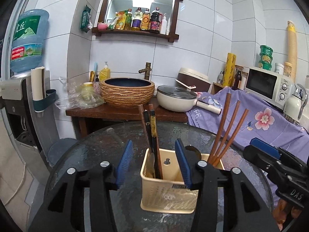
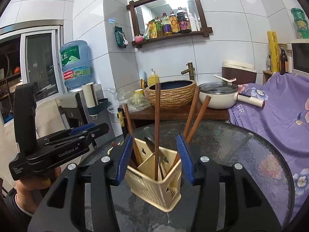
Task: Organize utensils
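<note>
Jaws of the left gripper (image 1: 153, 164) parted about halfway, blue pads (image 1: 125, 162) clear of everything, nothing held; cream utensil holder (image 1: 170, 197) directly ahead between and just beyond the fingertips, its left compartment framed by the pads. Dark chopsticks (image 1: 152, 127) and a metal spoon (image 1: 151, 164) upright in that left compartment, three reddish-brown chopsticks (image 1: 227, 127) leaning rightward out of the right one. Right gripper (image 2: 154, 158) likewise half open and empty, blue pads (image 2: 123, 160) either side of the same holder (image 2: 154, 187) without pressing on it, one brown chopstick (image 2: 157, 123) standing between them, others splayed to each side. Each gripper visible at the edge of the other's view, the left one gripped by a hand (image 2: 29, 189) low at the left edge. Holder standing near the front edge of a round dark glass table (image 1: 241, 174). Beyond the table, a wooden counter (image 1: 115, 114) with a woven-pattern basin (image 1: 127, 92) and brass tap (image 1: 146, 70), a cream lidded pan (image 1: 175, 98), a purple floral cloth (image 1: 260, 119), a white microwave (image 1: 270, 85). On the tiled wall, a wood-framed shelf of bottles (image 1: 143, 19); at far left, a blue water jug (image 1: 28, 40) on a dispenser.
</note>
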